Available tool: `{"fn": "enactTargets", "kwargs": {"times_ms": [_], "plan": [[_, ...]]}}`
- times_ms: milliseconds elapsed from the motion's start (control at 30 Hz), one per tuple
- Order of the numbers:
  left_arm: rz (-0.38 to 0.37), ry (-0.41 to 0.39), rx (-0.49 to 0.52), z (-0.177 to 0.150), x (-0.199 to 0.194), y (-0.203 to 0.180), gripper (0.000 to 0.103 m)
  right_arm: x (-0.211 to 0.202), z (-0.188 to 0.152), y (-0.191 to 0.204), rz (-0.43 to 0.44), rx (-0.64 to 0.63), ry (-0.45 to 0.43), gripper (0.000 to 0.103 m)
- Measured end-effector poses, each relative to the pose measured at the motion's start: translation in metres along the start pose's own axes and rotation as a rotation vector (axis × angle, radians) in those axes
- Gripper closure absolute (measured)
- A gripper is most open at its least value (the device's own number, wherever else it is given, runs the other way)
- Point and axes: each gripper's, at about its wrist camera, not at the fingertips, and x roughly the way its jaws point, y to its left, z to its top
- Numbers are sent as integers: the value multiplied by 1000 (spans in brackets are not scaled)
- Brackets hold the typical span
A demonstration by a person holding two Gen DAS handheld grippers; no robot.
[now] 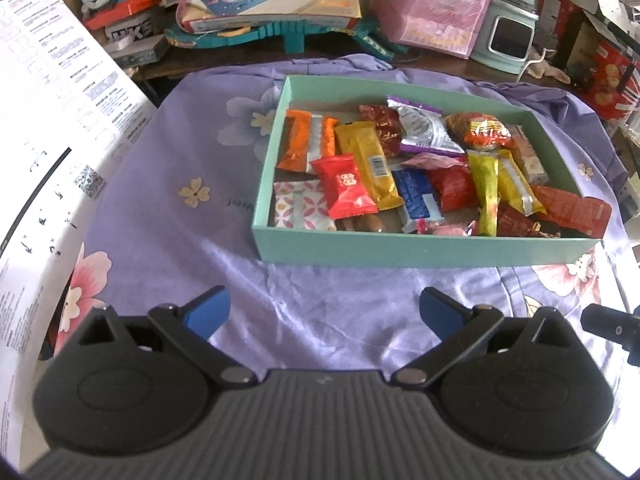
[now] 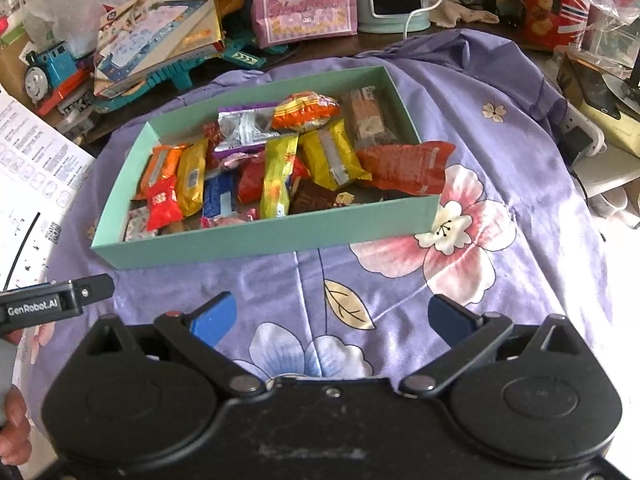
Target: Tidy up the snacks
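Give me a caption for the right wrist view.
Open right gripper hovering before a teal box full of snacks.

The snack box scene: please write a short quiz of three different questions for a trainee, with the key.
1. True or false: both tongs, left and right, are open and hold nothing.
2. Which snack hangs over the rim of the green box?
A. small red packet
B. large red-orange wrapper
C. blue packet
3. Fill in: the box stands on a purple ____ cloth.

Key: 1 true; 2 B; 3 flowered.
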Motion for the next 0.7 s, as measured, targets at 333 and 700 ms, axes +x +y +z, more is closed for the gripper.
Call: {"fn": "enactTargets", "kwargs": {"times_ms": [333, 700], "plan": [[15, 22, -8, -1, 8, 4, 0, 9, 5, 2, -9, -18, 24, 0], [27, 24, -13, 2, 12, 6, 0, 16, 10, 9, -9, -52, 43, 0]]}}
